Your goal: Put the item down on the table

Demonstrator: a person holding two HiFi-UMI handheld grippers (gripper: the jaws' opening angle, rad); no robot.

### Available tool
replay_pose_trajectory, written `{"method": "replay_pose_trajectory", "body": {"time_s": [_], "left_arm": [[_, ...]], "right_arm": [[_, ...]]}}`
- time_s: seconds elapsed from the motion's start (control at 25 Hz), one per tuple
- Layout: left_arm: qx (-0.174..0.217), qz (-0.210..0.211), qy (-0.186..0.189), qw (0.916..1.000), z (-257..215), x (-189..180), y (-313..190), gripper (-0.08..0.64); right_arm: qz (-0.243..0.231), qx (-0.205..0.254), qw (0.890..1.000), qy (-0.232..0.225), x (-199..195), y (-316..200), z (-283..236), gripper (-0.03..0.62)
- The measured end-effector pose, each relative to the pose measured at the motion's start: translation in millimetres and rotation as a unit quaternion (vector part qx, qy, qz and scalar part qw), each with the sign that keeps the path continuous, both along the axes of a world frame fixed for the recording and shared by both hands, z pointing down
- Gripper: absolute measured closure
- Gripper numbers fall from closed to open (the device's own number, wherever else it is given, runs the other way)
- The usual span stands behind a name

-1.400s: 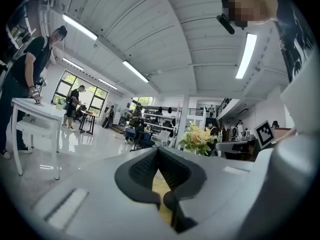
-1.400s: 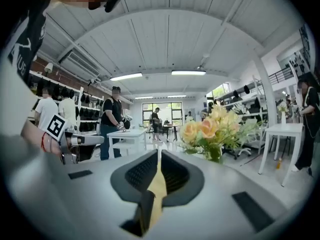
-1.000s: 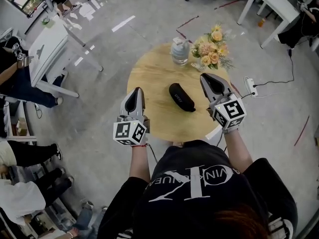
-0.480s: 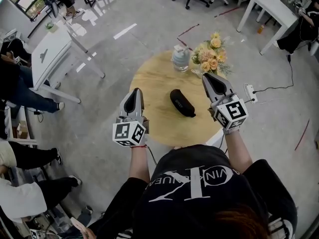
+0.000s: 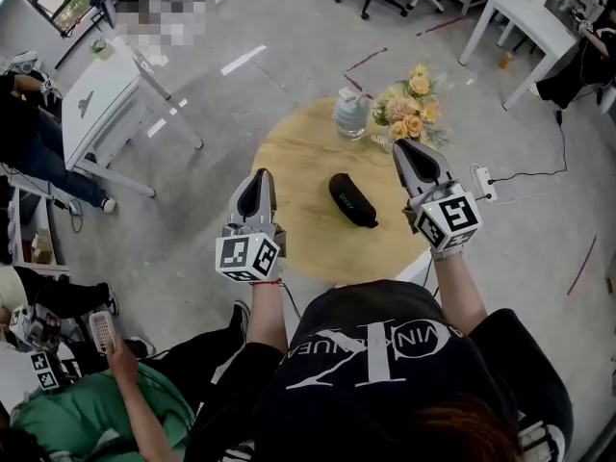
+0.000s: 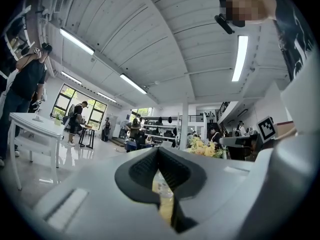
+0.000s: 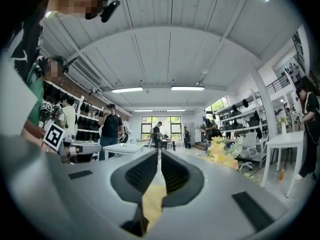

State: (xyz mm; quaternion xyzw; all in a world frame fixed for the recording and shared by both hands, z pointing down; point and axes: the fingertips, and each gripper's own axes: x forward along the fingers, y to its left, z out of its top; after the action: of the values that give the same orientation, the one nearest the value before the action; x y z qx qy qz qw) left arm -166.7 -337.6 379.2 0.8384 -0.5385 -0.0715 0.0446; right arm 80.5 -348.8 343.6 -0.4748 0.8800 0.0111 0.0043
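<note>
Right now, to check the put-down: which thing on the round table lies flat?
The black case, flat at the middle of the table; the clear bottle and flowers stand at its far edge.

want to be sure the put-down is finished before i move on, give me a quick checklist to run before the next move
1. Black case lies flat on the table: ok.
2. Left gripper jaws together, nothing between them: ok.
3. Right gripper jaws together, nothing between them: ok.
4. Both grippers apart from the case, one on each side: ok.
5. Case apart from the flowers and the jar, well inside the table's edge: ok.
6. Case fully closed: cannot tell.
</note>
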Motion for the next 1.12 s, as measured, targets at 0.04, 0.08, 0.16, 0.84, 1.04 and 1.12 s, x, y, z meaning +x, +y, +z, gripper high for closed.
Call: {"method": "replay_pose_trajectory", "body": {"time_s": [0.04, 0.08, 0.16, 0.84, 1.04, 1.12], "left_arm": [[0.000, 0.000, 0.000, 1.0000, 0.2, 0.0, -0.3, 0.548], [-0.001, -0.001, 0.000, 1.0000, 0.5, 0.1, -0.6, 0.548], [-0.002, -0.001, 0.000, 1.0000, 1.6, 0.2, -1.2, 0.548], [-0.007, 0.002, -0.005, 1.0000, 2.6, 6.5, -3.1, 0.548], [-0.011, 0.002, -0.005, 0.9999, 8.0, 6.7, -3.2, 0.548], [-0.012, 0.001, -0.006, 0.9999, 8.4, 7.3, -3.9, 0.548]], "right_arm": [[0.000, 0.001, 1.000, -0.001, -0.1, -0.2, -0.2, 0.561], [-0.001, 0.001, 1.000, -0.001, -0.1, -0.6, 0.0, 0.561], [0.000, 0.000, 1.000, -0.004, 0.1, -1.5, 1.1, 0.561], [-0.003, -0.003, 1.000, -0.014, 3.9, -3.9, 1.1, 0.561], [-0.004, -0.007, 1.000, -0.015, 3.3, -4.5, 6.0, 0.561], [-0.004, -0.007, 1.000, -0.015, 4.1, -5.4, 6.2, 0.561]]}}
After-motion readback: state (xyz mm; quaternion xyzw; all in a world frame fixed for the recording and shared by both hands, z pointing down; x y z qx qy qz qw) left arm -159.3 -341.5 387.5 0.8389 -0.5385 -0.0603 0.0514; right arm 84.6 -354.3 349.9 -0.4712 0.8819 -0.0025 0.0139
